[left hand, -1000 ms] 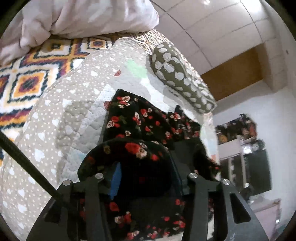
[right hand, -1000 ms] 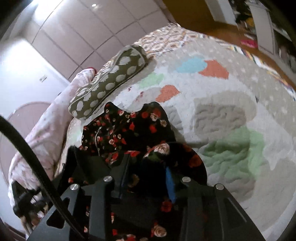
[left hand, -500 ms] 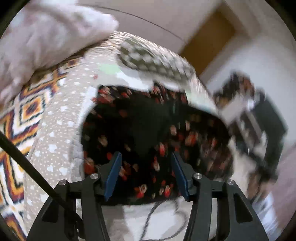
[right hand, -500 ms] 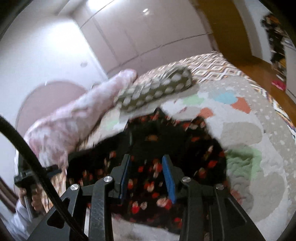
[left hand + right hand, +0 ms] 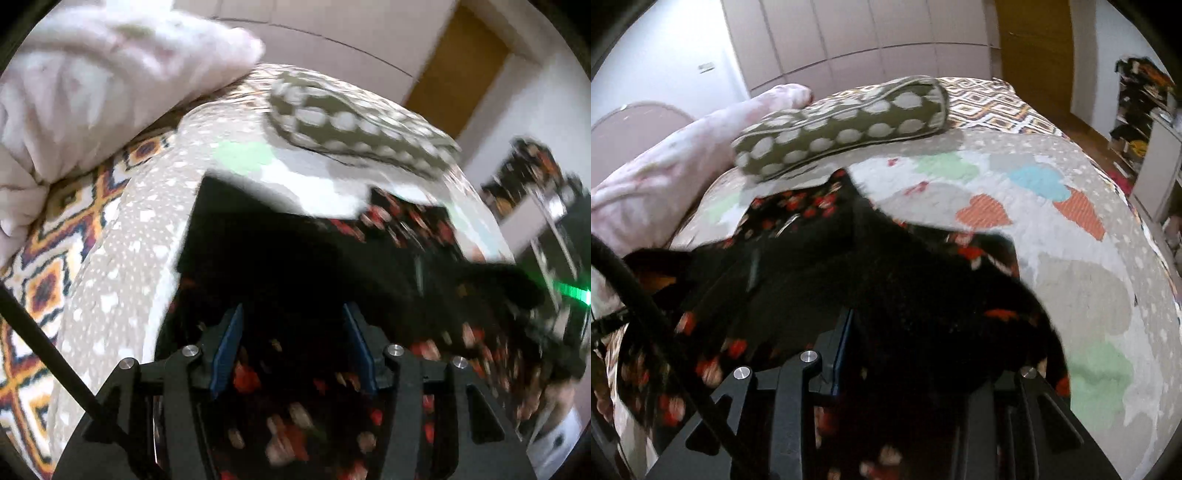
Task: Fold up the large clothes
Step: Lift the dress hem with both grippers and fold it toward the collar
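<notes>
Left wrist view: left gripper (image 5: 293, 325) spread wide over floral garment (image 5: 295, 258). Right view: cloth drapes right gripper (image 5: 882, 347), grip unclear; polka-dot pillow (image 5: 842, 125) sharp.

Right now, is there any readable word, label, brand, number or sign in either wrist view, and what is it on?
None can be read.
Floral garment: flower print only, blurred.
Dotted pillow: pattern, no text.
Heart quilt: shapes only.
Small wall plate: too small to read.
</notes>
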